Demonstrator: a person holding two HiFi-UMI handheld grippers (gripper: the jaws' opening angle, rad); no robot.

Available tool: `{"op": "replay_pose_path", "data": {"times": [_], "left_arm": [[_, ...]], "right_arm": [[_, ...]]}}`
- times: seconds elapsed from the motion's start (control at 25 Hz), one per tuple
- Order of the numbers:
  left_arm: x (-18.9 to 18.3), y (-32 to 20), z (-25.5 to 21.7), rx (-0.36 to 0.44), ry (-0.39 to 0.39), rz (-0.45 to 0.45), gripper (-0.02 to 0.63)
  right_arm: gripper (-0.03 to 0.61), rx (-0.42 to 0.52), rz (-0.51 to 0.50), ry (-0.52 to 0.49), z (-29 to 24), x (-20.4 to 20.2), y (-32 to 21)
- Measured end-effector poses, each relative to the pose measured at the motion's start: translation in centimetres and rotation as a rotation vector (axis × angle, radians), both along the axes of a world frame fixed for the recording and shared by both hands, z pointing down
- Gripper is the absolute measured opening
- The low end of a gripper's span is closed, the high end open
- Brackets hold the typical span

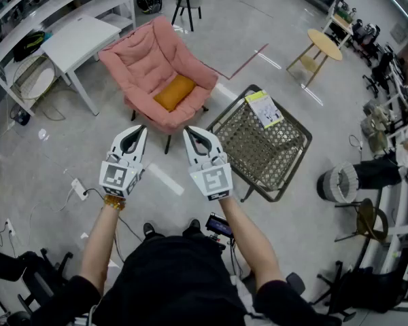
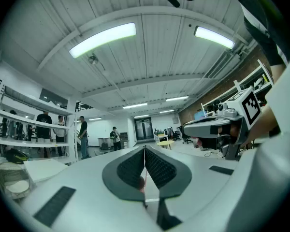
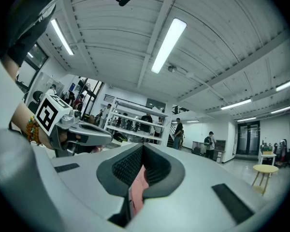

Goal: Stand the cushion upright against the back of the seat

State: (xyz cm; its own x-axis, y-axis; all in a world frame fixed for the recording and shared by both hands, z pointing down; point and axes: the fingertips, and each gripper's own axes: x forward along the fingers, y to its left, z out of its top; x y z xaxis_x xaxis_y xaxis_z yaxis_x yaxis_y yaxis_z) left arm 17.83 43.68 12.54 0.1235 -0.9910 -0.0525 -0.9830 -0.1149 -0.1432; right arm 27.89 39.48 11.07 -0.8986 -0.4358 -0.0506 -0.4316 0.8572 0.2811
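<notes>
**Item 1. Left gripper [image 1: 137,133].** Held level at 9 o'clock of its twin. Jaws were fully together and pinched nothing.

**Item 2. Right gripper [image 1: 192,134].** Held level, just beside the left one. Jaws were likewise closed and empty. A pink sliver showed through the slot under the pads, probably the armchair beyond.

**Item 3. Wicker chair [image 1: 294,175].** Stood at 3 o'clock of the grippers, dark-framed with an open-weave seat. A yellow-green booklet [image 1: 264,108] lay at its far edge.

**Item 4. Armchair [image 1: 139,53].** Pink and thickly padded, it stood at 12 o'clock, near but clear of both grippers. Its back rose at the far side.

**Item 5. Cushion [image 1: 174,92].** Orange, small and oblong, it lay flat in the middle of the armchair's seat, not yet against the back.
- Handling, as judged: light, soft and compressible. It looked likely to sag or fold if lifted by one corner, and its fabric cover seemed unlikely to slip.
- Suggested hold: pinch the two short ends, or the near long edge with both grippers. Bite deep enough to catch filling and not only fabric, then tip it up onto its far edge.
- Not fragile; a firm squeeze should do no harm.

**Item 6. White bench [image 1: 78,41].** Stood at 10 o'clock, beyond the armchair.

**Item 7. Round wooden stool [image 1: 324,44].** Stood at 2 o'clock, well apart.
</notes>
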Motion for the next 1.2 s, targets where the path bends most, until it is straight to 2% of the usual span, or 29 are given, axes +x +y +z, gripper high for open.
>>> {"op": "replay_pose_path", "data": {"times": [0.24, 0.6, 0.92, 1.2], "left_arm": [[1.0, 0.0, 1.6, -0.036, 0.004, 0.002, 0.012], [3.6, -1.9, 2.7, -0.071, -0.015, 0.047, 0.014], [5.7, -4.0, 3.1, -0.059, 0.006, -0.054, 0.014], [7.9, -4.0, 4.6, -0.1, 0.009, -0.047, 0.014]], "right_arm": [[0.017, -0.084, -0.028, -0.045, 1.3, 1.2, 0.0], [0.017, -0.087, -0.04, -0.02, 3.0, 2.8, -1.5], [0.017, -0.091, -0.032, -0.033, 3.9, 5.2, -3.8], [0.017, -0.128, -0.073, -0.006, 5.7, 6.9, -4.4]]}}
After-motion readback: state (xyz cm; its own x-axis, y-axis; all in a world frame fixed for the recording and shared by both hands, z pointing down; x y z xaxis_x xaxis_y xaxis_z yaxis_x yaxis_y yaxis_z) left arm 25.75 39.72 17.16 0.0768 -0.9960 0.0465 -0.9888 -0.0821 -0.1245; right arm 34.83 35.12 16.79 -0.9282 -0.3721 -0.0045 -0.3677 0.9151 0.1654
